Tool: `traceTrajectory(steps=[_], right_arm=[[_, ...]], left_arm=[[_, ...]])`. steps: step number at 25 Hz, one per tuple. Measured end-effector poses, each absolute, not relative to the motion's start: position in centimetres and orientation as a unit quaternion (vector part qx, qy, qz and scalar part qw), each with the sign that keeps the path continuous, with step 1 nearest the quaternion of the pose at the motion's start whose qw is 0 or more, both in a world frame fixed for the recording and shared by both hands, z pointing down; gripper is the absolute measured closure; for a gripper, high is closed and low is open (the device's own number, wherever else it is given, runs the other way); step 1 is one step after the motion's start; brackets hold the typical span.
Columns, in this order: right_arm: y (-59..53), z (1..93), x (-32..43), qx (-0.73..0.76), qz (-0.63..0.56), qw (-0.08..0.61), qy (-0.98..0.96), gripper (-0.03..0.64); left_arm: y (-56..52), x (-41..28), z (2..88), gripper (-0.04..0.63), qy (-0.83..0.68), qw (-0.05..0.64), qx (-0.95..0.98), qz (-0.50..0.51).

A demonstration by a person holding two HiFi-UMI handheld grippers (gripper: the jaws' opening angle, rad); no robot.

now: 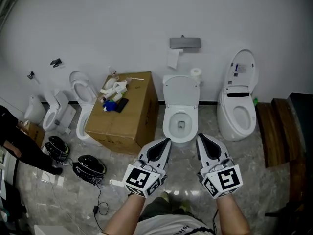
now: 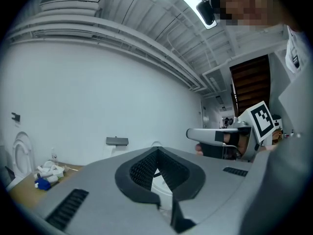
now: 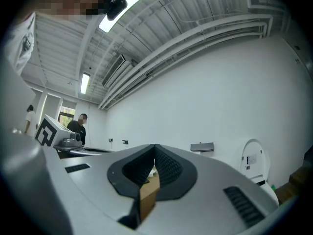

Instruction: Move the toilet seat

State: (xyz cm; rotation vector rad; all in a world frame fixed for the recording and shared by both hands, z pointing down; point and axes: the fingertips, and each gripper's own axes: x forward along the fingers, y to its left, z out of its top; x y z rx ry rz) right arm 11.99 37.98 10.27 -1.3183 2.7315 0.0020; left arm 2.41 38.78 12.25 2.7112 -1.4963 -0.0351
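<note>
head view: the toilet seat [image 1: 169, 125] lies flat on the bowl of the middle toilet [image 1: 181, 138], as far as you can tell from above, and the lid [image 1: 181, 91] stands up behind it against the wall. your left gripper [image 1: 164, 142] and right gripper [image 1: 200, 138] hang side by side just in front of the bowl, pointing at it and touching nothing. a cardboard box [image 1: 128, 119] sits just to the left of the toilet. going by this, the seat has not been moved yet and the whole job is left.

left gripper view: the left gripper [image 2: 156, 152] has its jaws pressed together at the tips, with nothing between them. the white patch low in the gap behind the tips looks like the toilet [image 2: 159, 186] beyond, not something held. the right gripper [image 2: 190, 133] shows off to the side, level with this one.

right gripper view: the right gripper [image 3: 154, 147] is also closed, tips meeting, empty. the brown in the lower gap is the box [image 3: 148, 194] seen through it, well beyond the jaws.

what remains, in my judgement: bring a gripper down to the front edge of the seat, open it or hook under the rim, and swing the seat to where you want it.
</note>
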Motion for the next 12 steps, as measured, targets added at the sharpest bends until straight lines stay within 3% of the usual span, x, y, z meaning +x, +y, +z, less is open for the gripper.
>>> traceTrajectory(steps=[12], right_arm=[[28.3, 14.0, 7.1, -0.440, -0.001, 0.037, 0.897, 0.603]], left_arm=[[29.1, -2.3, 17.6, 0.588, -0.501, 0.026, 0.865, 0.004]])
